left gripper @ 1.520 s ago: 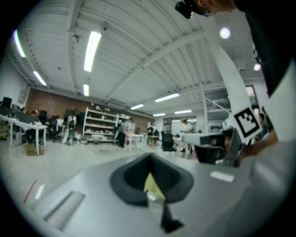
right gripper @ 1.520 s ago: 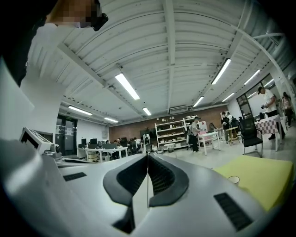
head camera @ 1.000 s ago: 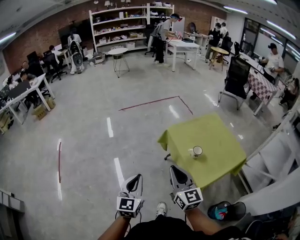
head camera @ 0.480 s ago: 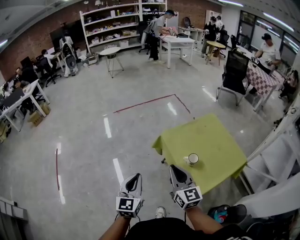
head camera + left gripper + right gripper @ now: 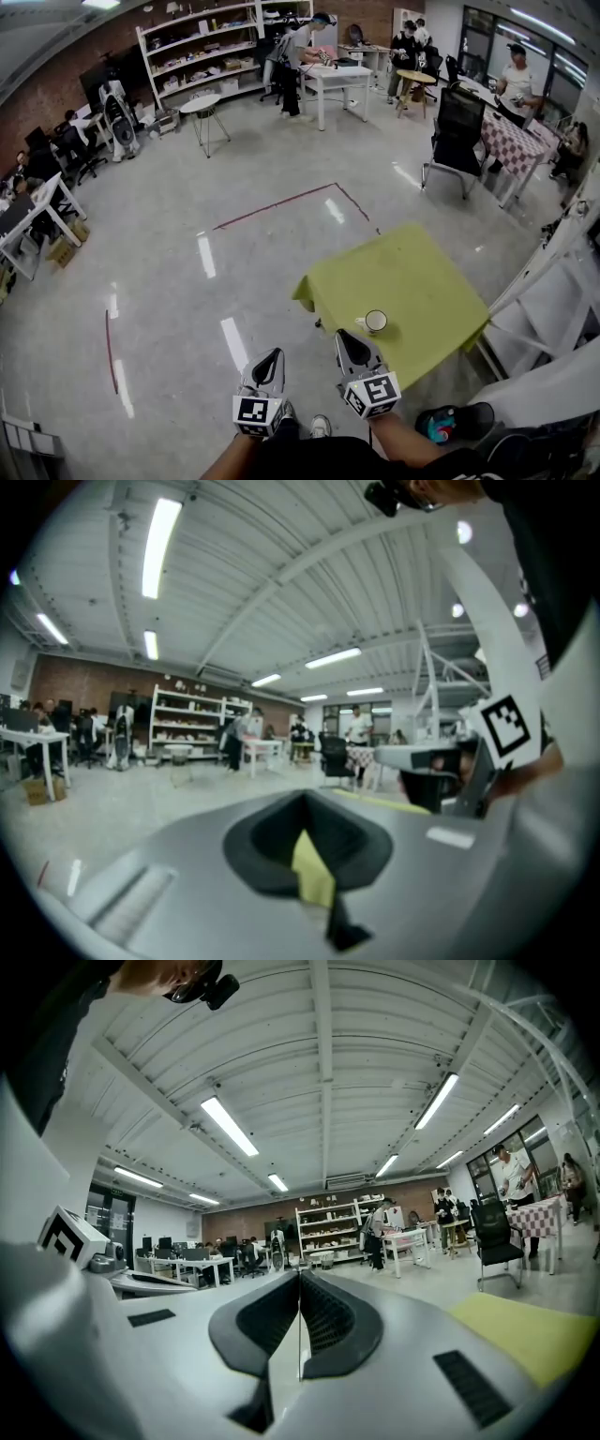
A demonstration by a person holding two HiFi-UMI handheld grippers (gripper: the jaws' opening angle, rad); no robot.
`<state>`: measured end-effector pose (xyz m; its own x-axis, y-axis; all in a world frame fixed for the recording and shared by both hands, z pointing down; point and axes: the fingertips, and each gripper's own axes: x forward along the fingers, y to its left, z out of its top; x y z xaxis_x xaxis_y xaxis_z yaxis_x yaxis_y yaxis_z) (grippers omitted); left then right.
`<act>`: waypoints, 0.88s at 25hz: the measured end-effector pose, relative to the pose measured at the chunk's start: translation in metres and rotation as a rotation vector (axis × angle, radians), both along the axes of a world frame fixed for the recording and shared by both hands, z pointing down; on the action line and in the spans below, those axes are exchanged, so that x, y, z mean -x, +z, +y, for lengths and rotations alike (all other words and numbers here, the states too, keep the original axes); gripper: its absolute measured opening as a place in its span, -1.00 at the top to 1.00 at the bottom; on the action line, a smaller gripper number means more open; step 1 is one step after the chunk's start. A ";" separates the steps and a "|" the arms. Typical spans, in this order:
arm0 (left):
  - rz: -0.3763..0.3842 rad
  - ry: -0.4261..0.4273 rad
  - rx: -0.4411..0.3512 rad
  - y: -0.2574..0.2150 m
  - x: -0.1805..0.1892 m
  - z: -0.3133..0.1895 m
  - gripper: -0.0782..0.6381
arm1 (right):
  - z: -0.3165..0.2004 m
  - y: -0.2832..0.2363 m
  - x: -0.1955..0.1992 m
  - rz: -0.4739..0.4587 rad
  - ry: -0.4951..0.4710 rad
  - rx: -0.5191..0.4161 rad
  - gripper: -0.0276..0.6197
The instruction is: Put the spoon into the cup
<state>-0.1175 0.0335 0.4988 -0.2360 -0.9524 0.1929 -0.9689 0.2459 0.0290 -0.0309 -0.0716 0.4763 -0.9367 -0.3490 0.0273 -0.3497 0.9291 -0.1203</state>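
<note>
A white cup (image 5: 375, 322) with a dark rim stands near the front edge of a yellow-green table (image 5: 412, 277); that table also shows in the right gripper view (image 5: 525, 1335). I see no spoon in any view. My right gripper (image 5: 345, 336) is shut and empty, its tips just short of the table's near edge, left of the cup. In its own view the right gripper (image 5: 300, 1274) has both jaws pressed together along a thin line. My left gripper (image 5: 272, 356) hangs over bare floor left of the table, tips together. In its own view the left gripper (image 5: 305, 799) holds nothing.
Grey polished floor with a red tape line (image 5: 281, 200). A black chair (image 5: 457, 127) and a checked table (image 5: 511, 150) stand far right, with shelves (image 5: 202, 52), white tables and several people at the back. A white frame (image 5: 553, 314) flanks the table's right side. A dark shoe-like thing (image 5: 450, 422) lies by my feet.
The table and cup have drawn closer to both grippers and slid slightly left in the head view as I walk forward. Both grippers stay shut.
</note>
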 end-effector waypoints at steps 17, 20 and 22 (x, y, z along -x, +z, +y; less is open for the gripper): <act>0.026 0.253 -0.049 0.000 0.031 -0.120 0.76 | -0.109 -0.002 0.008 0.016 0.268 -0.031 0.88; 0.020 0.294 -0.045 0.000 0.042 -0.137 0.76 | -0.119 -0.004 0.018 0.019 0.302 -0.038 0.88; 0.007 0.314 -0.041 0.001 0.051 -0.148 0.76 | -0.126 -0.006 0.025 0.020 0.320 -0.045 0.88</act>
